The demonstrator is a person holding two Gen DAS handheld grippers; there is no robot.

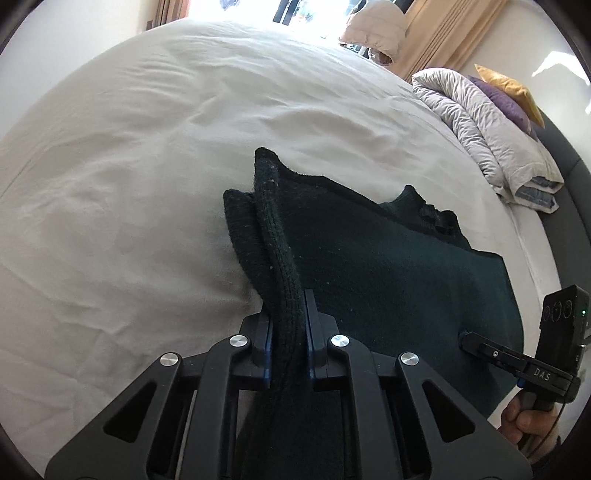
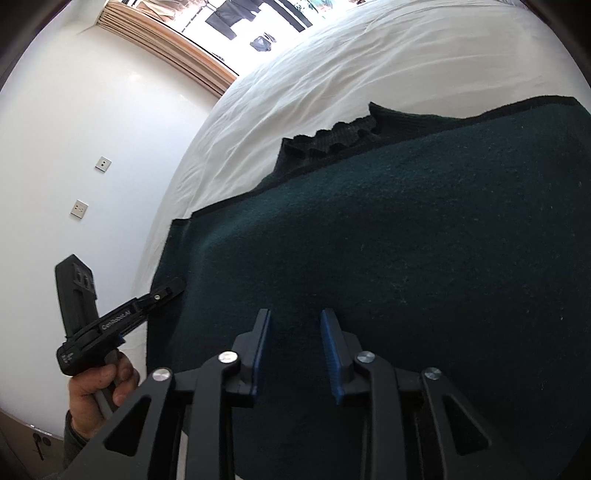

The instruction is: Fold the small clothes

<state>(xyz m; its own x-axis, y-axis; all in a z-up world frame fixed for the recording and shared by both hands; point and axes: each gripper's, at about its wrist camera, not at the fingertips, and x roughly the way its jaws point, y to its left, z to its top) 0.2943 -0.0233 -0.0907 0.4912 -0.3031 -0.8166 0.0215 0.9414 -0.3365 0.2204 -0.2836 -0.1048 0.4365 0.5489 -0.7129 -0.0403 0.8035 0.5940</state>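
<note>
A: Left tongs (image 1: 289,328)?
B: Pinched on a ribbed edge of the dark green knit sweater (image 1: 388,280), the fold standing up between the blue pads (image 1: 309,332).
A: Right tongs (image 2: 293,350)?
B: Spread apart, blue pads (image 2: 330,350) clear of each other, right over the sweater (image 2: 388,258); couldn't tell if they touched the knit.
A: Where was the garment?
B: Flat on the white bed sheet (image 1: 147,166), near the bed's edge, ribbed cuff poking out at the far hem.
A: Any containers?
B: Didn't see one.
A: What differed between views?
B: Left wrist view showed a rolled grey duvet (image 1: 487,136), a purple pillow (image 1: 506,99) and a yellow pillow (image 1: 513,88) at the headboard, plus the right tongs from the side with a hand (image 1: 524,421) on the grip. Right wrist view showed a white wall with two switch plates (image 2: 90,186), hanging laundry (image 2: 236,16) at the window, and the left tongs (image 2: 173,288) at the sweater's edge, held by a hand (image 2: 99,387).
</note>
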